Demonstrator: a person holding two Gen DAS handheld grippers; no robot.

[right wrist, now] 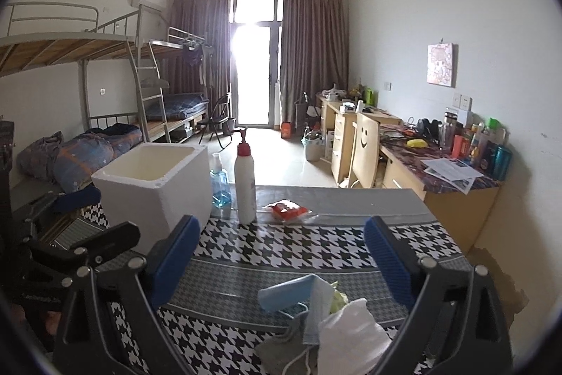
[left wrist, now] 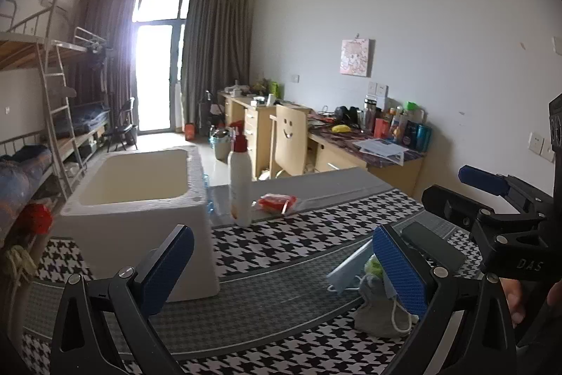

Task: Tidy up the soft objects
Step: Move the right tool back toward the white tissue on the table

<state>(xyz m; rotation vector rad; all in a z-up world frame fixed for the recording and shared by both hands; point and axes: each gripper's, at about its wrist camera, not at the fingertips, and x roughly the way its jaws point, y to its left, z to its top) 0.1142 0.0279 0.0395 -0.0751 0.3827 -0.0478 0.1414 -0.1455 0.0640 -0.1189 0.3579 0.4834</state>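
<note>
At the near edge of the bench (right wrist: 246, 280), on its houndstooth cloth, lies a small heap of soft things: a light blue face mask (right wrist: 284, 296) with its long axis running left to right, a yellow-green scrap (right wrist: 338, 299) behind it, a white cloth pouch (right wrist: 351, 336) bulging toward the camera and a grey piece (right wrist: 272, 348) under them. The right gripper (right wrist: 281, 231) hangs over this heap with its blue pads spread wide and nothing between them; the pads touch none of it. The left gripper (left wrist: 281, 264) is likewise spread wide and empty, its right pad standing just in front of the same heap, where the mask (left wrist: 346, 269) and a grey drawstring pouch (left wrist: 377, 311) show. A dark phone (left wrist: 433, 246) lies on the cloth beyond that pad. Toward the bench's left side stands an open white foam box (right wrist: 158, 192), empty as far as its inside shows. Beside it, near the far edge, a white pump bottle (right wrist: 244, 181) with a red head stands upright, a blue-liquid bottle (right wrist: 219, 181) behind it, and a red packet (right wrist: 288, 209) lies flat to its right.
</note>
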